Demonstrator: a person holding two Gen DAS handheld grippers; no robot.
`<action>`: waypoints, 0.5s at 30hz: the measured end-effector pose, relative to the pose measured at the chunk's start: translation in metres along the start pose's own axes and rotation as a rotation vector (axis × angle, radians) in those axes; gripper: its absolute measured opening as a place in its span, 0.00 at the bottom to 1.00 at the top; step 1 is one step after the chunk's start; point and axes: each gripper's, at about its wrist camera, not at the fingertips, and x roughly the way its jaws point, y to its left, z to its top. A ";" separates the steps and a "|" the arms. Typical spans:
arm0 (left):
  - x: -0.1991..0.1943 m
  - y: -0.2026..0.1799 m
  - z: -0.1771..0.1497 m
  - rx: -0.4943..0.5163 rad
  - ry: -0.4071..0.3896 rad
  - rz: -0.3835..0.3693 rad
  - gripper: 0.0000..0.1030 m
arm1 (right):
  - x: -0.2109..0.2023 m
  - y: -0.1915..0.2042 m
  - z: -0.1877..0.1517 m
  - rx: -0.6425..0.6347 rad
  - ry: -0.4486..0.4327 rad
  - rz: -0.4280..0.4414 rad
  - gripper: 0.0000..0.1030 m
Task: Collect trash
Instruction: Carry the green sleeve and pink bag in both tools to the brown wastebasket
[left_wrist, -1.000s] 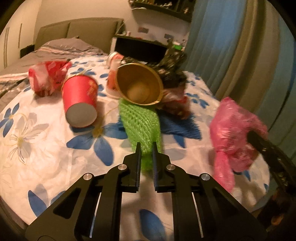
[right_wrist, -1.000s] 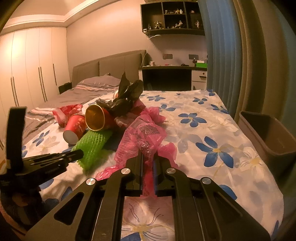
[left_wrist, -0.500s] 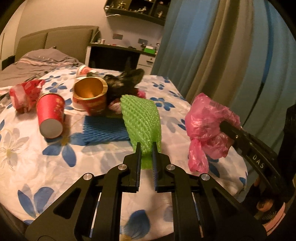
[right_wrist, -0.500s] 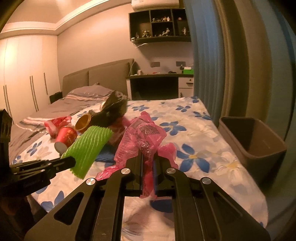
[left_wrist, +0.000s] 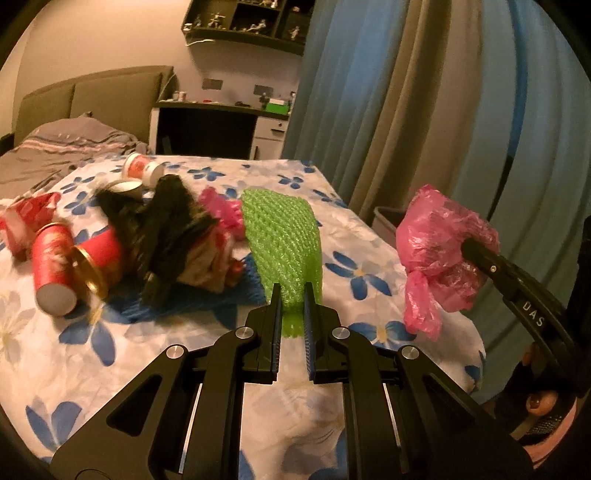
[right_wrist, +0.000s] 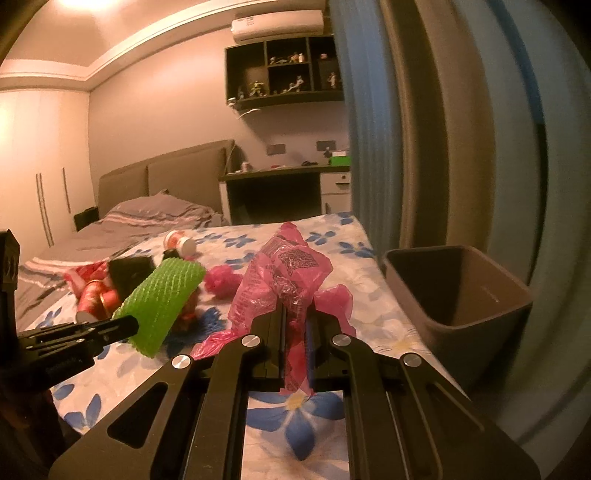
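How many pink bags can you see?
2: one pink bag clamped in the right gripper, a smaller one on the bed beside the pile. Others may be hidden.

- One green foam net sleeve, centre of frame.
- Two crumpled pink plastic bags.
- Two red paper cups, left.
- One dark bin, right.

1. The bed wears a white sheet printed with blue flowers.
2. On it lie a red paper cup, a gold-rimmed cup, a crumpled black bag and blue foam netting.
3. A small red-and-white cup lies farther back.
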 end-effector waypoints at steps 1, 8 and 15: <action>0.002 -0.003 0.002 0.006 0.000 -0.005 0.10 | -0.001 -0.003 0.000 0.002 -0.004 -0.005 0.09; 0.020 -0.022 0.011 0.035 0.009 -0.035 0.10 | -0.002 -0.027 0.004 0.028 -0.029 -0.055 0.09; 0.039 -0.044 0.029 0.069 -0.004 -0.070 0.10 | -0.001 -0.052 0.012 0.048 -0.062 -0.119 0.09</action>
